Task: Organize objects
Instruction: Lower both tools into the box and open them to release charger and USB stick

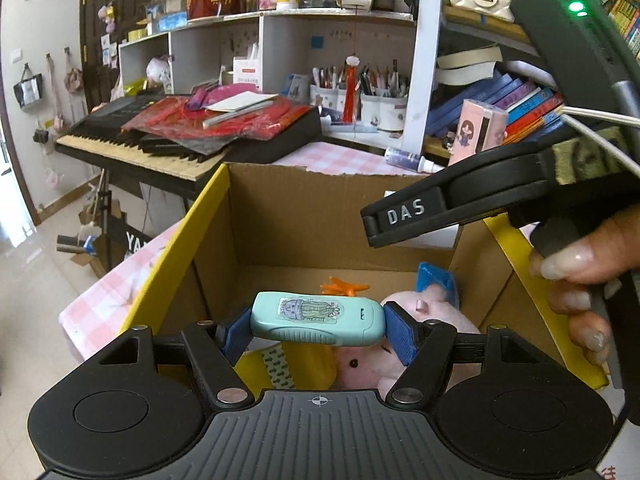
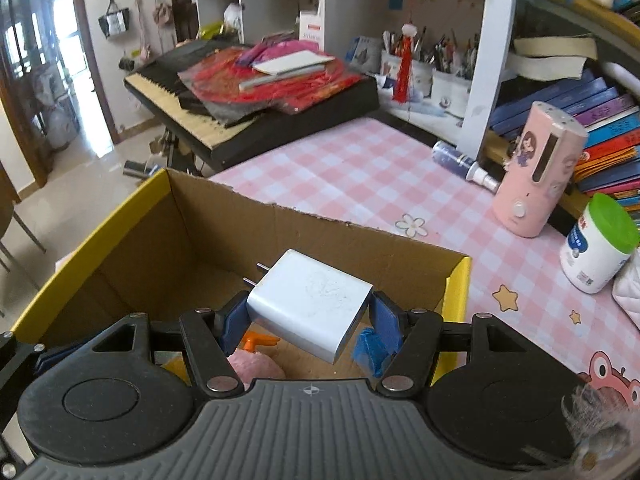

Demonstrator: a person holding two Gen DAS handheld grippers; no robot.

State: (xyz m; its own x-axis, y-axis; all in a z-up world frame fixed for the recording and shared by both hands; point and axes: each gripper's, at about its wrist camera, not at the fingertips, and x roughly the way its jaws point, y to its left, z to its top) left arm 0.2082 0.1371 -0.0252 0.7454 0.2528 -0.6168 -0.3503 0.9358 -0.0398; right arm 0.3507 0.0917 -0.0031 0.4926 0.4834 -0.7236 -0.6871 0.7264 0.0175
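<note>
Because both are bound for the open brown cardboard box with yellow flaps on the desk, the left gripper is clamping a small teal plastic gadget crosswise between its fingers above the pink plush toy inside, while the right gripper is pinching a white plastic wall charger, prongs pointing forward, over the rim.

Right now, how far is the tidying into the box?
Done: a pink plush toy already lies in the cardboard box. In hand: left gripper holds a teal device, right gripper a white charger, both over the box. Left: a pink case and a green-lidded jar stand on the table.

My left gripper: black ribbed body, round side discs, silver screws, blue pads; beside it my right gripper's black arm reads "DAS".
</note>
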